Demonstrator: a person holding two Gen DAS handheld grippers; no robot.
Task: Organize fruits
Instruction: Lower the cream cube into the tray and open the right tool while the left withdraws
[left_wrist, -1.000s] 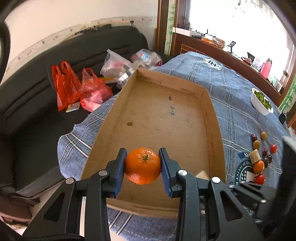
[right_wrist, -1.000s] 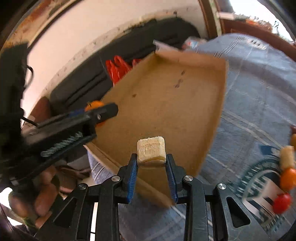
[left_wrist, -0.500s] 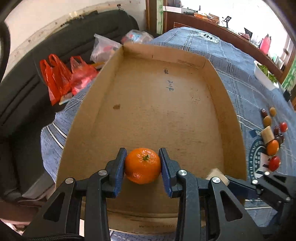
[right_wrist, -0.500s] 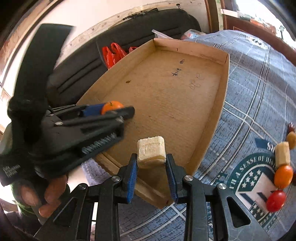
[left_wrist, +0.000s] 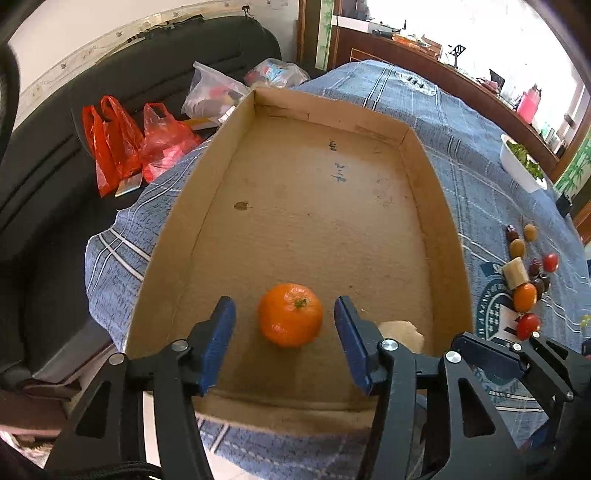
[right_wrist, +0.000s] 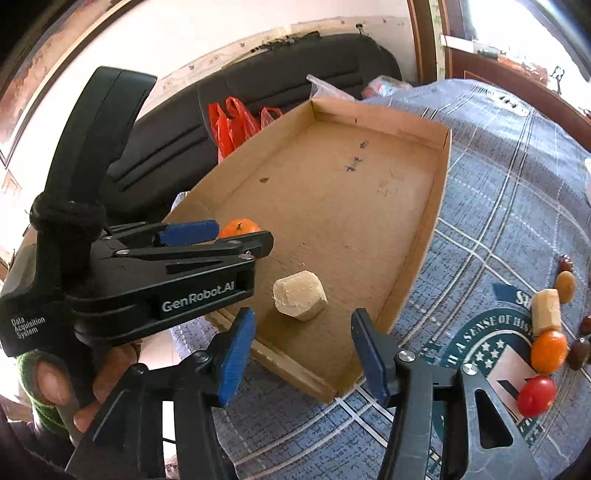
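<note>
A shallow cardboard tray (left_wrist: 448, 206) (right_wrist: 441, 177) lies on the blue checked cloth. An orange mandarin (left_wrist: 290, 314) (right_wrist: 239, 228) rests on the tray floor near its front wall. My left gripper (left_wrist: 284, 325) (right_wrist: 218, 234) straddles it with jaws opening, pads clear of the fruit. A pale cream chunk (right_wrist: 300, 295) (left_wrist: 400, 330) sits on the tray floor near the front right corner. My right gripper (right_wrist: 301, 349) hovers just in front of it, jaws opening, nothing pressed between the pads.
Several small fruits (left_wrist: 526, 280) (right_wrist: 550, 328) lie on the cloth right of the tray: cherry tomatoes, dark dates, another cream chunk and a small orange. A white bowl of greens (left_wrist: 521, 166) stands far right. Red plastic bags (left_wrist: 122, 144) rest on a black sofa.
Both grippers were shut on their fruit; now both have spread and let go. The mandarin and the cream chunk lie on the tray floor.
</note>
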